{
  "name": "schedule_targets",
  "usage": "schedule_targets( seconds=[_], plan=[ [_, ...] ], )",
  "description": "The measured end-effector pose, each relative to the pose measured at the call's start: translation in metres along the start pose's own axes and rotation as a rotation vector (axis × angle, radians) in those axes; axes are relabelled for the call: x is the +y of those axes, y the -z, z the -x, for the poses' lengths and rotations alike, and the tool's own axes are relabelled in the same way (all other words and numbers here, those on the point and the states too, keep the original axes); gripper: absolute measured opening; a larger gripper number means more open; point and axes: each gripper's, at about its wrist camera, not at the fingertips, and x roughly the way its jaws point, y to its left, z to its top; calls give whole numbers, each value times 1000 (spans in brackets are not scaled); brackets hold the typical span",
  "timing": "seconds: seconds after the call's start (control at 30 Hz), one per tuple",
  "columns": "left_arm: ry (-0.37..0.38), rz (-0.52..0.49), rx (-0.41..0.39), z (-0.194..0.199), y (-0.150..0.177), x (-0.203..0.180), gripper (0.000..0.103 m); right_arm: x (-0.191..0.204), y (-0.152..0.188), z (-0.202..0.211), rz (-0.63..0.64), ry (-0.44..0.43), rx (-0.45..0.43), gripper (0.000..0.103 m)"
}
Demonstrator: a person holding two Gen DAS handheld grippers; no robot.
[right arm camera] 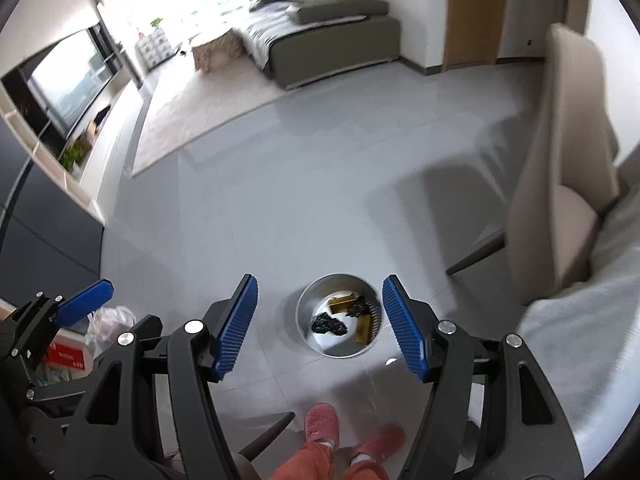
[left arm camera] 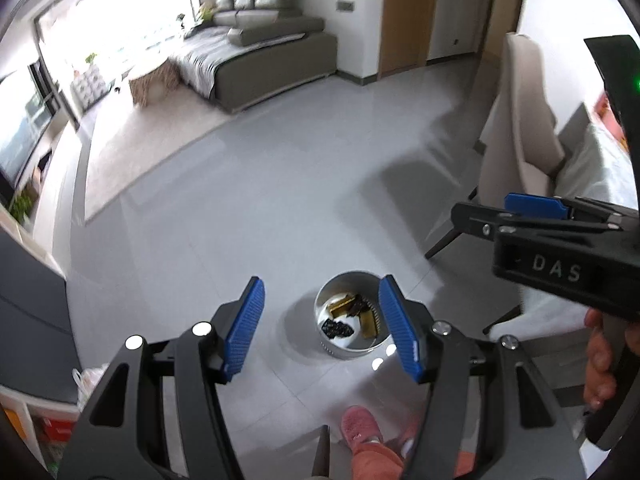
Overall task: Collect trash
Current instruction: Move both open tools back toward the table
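- My left hand-held gripper (left arm camera: 322, 326) sits at the lower centre of the left wrist view, its blue pads (left arm camera: 245, 324) spread wide with nothing between them — only floor and bin show in the gap.
- My right hand-held gripper (right arm camera: 318, 326) fills the lower centre of the right wrist view, likewise wide apart and holding nothing.
- The round metal trash bin (left arm camera: 334, 350) stands on the grey tiled floor (left arm camera: 260, 200), low in the frame just right of centre, partly behind my left gripper's right-hand pad.
- Inside the bin lie a crumpled black wrapper (right arm camera: 329, 325) and gold-coloured packaging (right arm camera: 343, 302); a second gold piece (right arm camera: 363, 332) leans near the bin's right wall.
- In the left wrist view my right gripper shows from the side at the right edge, with my hand (left arm camera: 600, 356) on its grip.
- My pink slippers (right arm camera: 322, 426) are at the bottom edge, near the bin.
- A beige chair (right arm camera: 560, 168) stands at the right; a grey sofa (left arm camera: 260, 40) is in the upper part of the frame, well apart from the bin.
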Motion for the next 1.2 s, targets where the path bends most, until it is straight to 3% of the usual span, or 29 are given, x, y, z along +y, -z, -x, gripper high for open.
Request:
schedule_targets(
  seconds=[0.17,0.3,0.47,0.87,1.2],
  plan=[
    [74,-72,-34,44,-15,-51,60,-39,6,72,-65,57,-53,63],
    [117,-131,-75,75,-21,-101,60,-82,32,137,-128,122,-91,63],
    [196,-191,-112,112,-11,-181,61,-142,91,210,-217,208,-132,63],
    [432,-391,-116,201,72,-398,60,-296,261,363,-450,437,-169,63],
    [592,-632,-94,226,104,-520,60,-353,365,429,-711,603,-190,63]
  ],
)
